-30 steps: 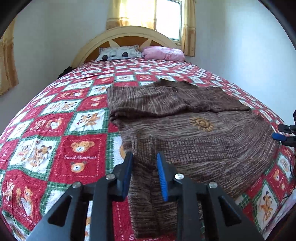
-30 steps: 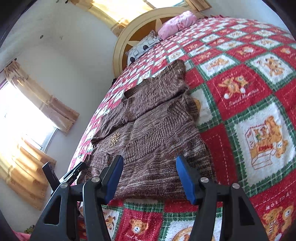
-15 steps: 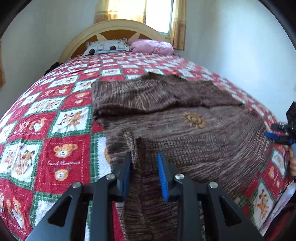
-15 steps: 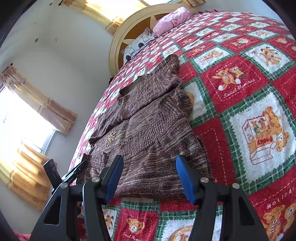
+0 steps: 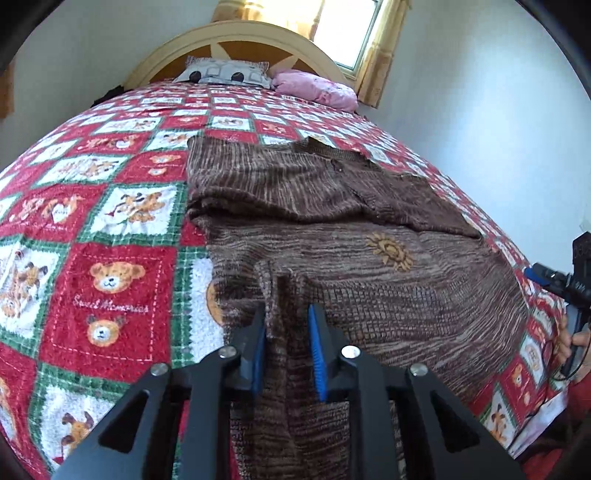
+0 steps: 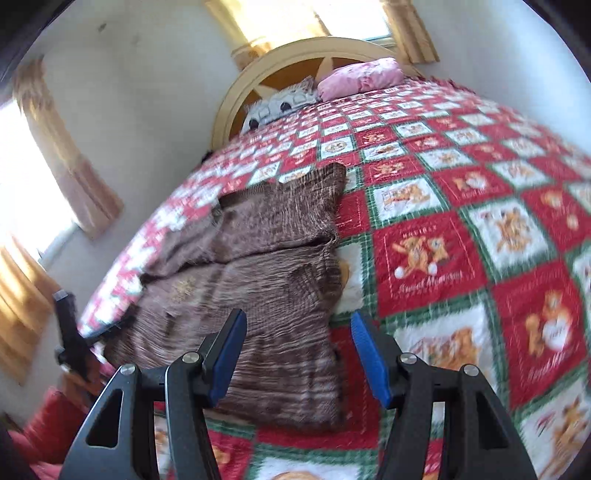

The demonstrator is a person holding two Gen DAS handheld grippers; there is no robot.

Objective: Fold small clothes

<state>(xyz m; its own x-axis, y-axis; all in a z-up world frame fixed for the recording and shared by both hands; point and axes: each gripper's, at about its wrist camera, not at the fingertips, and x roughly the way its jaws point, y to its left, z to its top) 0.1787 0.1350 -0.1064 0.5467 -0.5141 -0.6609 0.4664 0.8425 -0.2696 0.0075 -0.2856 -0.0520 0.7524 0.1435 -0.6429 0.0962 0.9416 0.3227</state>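
A brown knit sweater [image 5: 369,295] with a tan sun emblem [image 5: 389,253] lies spread on the bed, its top part folded over. My left gripper [image 5: 286,332] is at the sweater's near left edge. Its jaws are closing on a raised ridge of knit that stands between the blue pads. In the right wrist view the sweater [image 6: 266,280] lies below my right gripper [image 6: 299,347], which hovers open over the near corner with nothing between its fingers. The right gripper [image 5: 543,277] also shows at the left wrist view's right edge, in a hand.
A red, green and white teddy-bear bedspread [image 5: 110,288] covers the whole bed. A grey pillow [image 5: 221,72] and a pink pillow [image 5: 314,90] lie at the cream headboard [image 5: 236,33]. Curtained windows and pale walls surround the bed.
The knit has been drawn up into a ridge between the left jaws, which narrowed a little. The right gripper rolled and rose slightly, still open over the sweater's corner.
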